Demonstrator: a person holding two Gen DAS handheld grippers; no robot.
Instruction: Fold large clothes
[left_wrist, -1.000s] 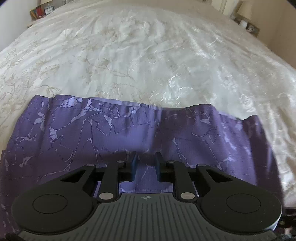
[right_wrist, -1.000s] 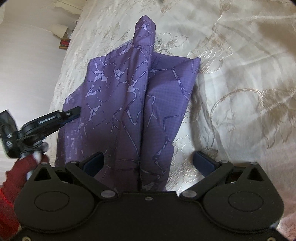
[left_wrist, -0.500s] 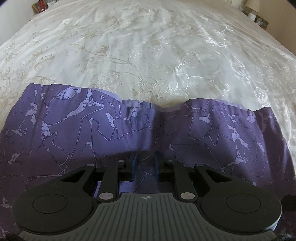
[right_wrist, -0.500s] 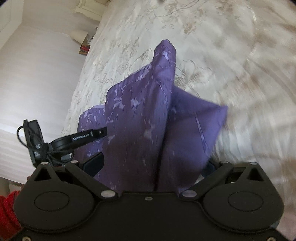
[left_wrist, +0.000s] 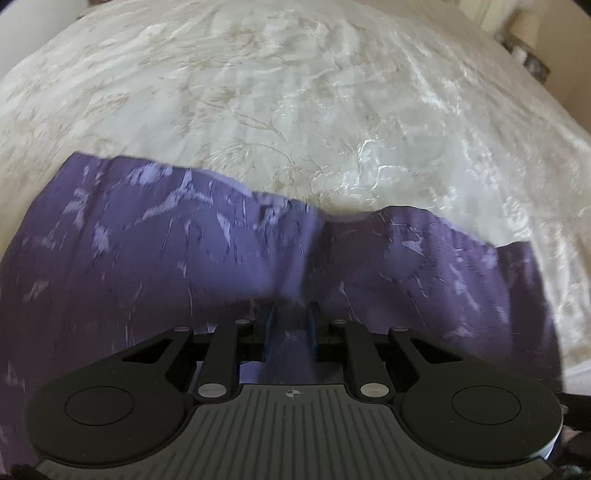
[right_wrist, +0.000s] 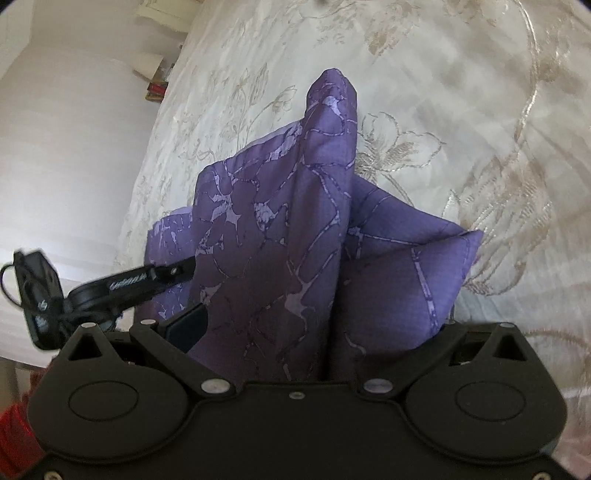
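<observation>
Cloth: purple patterned garment (left_wrist: 155, 266) lies on the bed (left_wrist: 295, 110), partly lifted off the pale embroidered cover by both grippers.
Left gripper (left_wrist: 290, 325): jaws nearly together, pinching a fold of the garment that runs up between the blue pads.
Right gripper (right_wrist: 314, 325): jaws spread wide; garment drapes over and between them. One pad shows at 9 o'clock and does not press the fabric, the other is hidden, so I cannot tell whether it grips.
Key relation: in the right wrist view the garment rises in a ridge toward 12 o'clock, long axis running away from the gripper; the left gripper (right_wrist: 155, 277) enters at 9 o'clock, at the garment's near edge.
Far edge: in the left wrist view it runs from 9 to 3 o'clock.
Judgement: both hands are equally near; the coming fold likely carries the held edge toward 12 o'clock.
</observation>
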